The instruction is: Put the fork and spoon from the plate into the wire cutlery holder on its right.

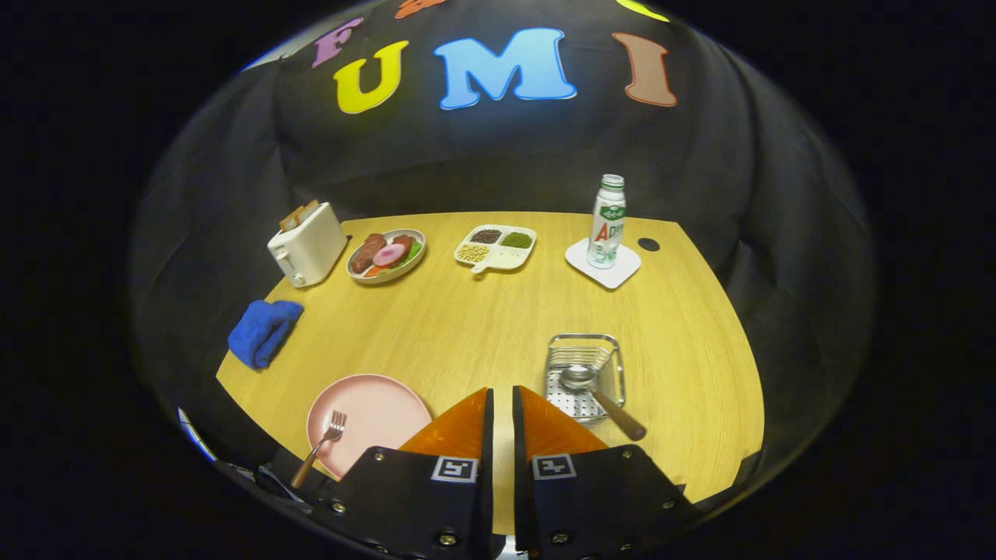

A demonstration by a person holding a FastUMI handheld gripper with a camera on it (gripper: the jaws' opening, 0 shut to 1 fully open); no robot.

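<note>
A pink plate (381,412) lies on the wooden table just left of my fingers. A fork (320,447) with a wooden handle rests on the plate's left side, handle pointing off the near rim. To the right of the fingers stands the wire cutlery holder (585,375). A spoon (603,398) lies in it, bowl inside and wooden handle sticking out over the near right rim. My gripper (502,393) hovers above the table between plate and holder, fingers nearly together with nothing between them.
Along the table's far side stand a white toaster (306,245), a plate of food (386,254), a divided dish of beans (496,247) and a bottle (607,222) on a white coaster. A blue cloth (263,332) lies near the left edge.
</note>
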